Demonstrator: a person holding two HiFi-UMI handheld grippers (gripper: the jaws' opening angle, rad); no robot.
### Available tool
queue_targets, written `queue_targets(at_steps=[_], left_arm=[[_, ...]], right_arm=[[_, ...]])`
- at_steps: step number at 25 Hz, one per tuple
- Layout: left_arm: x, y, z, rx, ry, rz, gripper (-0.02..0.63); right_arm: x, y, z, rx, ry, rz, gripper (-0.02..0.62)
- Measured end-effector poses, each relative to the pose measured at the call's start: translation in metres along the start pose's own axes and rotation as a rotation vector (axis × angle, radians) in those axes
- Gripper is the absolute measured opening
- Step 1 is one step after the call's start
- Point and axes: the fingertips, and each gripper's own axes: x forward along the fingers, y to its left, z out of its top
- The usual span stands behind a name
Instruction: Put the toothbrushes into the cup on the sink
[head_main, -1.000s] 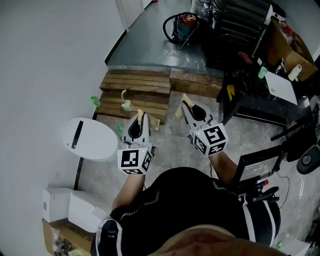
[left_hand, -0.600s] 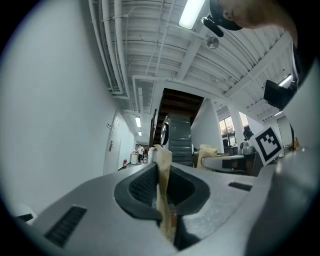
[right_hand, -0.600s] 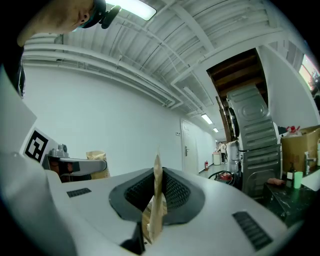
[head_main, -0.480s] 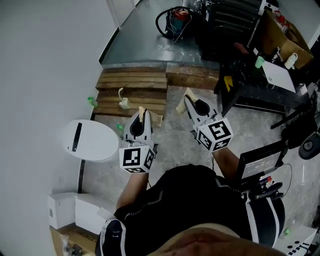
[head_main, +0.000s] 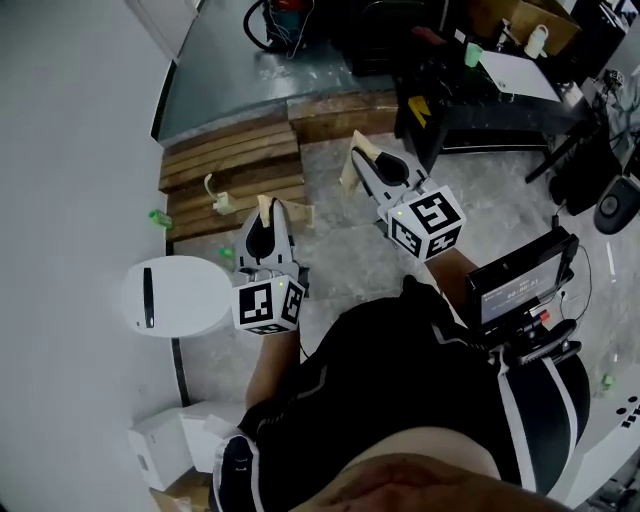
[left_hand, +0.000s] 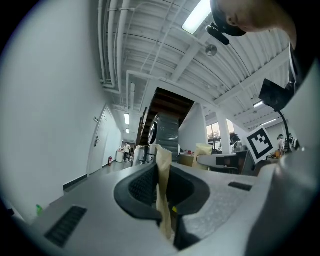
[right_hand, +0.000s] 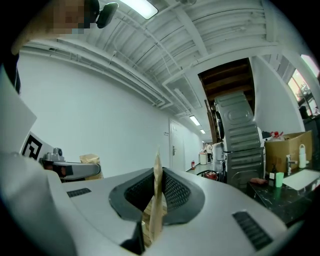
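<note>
A white oval sink (head_main: 190, 300) stands at the left of the head view, with a dark narrow thing (head_main: 148, 297) lying on it that I cannot identify. No cup or toothbrush can be made out. My left gripper (head_main: 265, 205) is held level just right of the sink, its tan padded jaws closed together (left_hand: 162, 167) with nothing between them. My right gripper (head_main: 351, 163) points forward further right, its tan pads also pressed together (right_hand: 155, 177) and empty.
Wooden pallets (head_main: 230, 165) lie on the floor ahead, with a small white hooked object (head_main: 214, 196) on them. Small green items (head_main: 155, 216) sit near the wall. A dark cluttered bench (head_main: 480, 100) and a monitor (head_main: 515, 285) are at the right. White boxes (head_main: 160, 450) sit behind the sink.
The view and both grippers have swung left, so the pallets and bench sit further left and higher in the picture. Both pairs of jaws look the same.
</note>
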Motion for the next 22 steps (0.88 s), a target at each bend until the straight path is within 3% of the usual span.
queue_targets(at_steps=[11, 17, 22], left_arm=[[0.025, -0.002, -0.009, 0.02, -0.045, -0.019, 0.034], [0.086, -0.073, -0.01, 0.038, -0.022, -0.001, 0.034], [0.119, -0.093, -0.016, 0.046, -0.006, 0.012, 0.034]], right_arm=[[-0.008, -0.012, -0.009, -0.041, -0.024, -0.01, 0.043], [-0.031, -0.1, 0.0, -0.011, -0.022, 0.006, 0.043], [-0.032, -0.141, 0.004, -0.01, -0.037, 0.013, 0.043]])
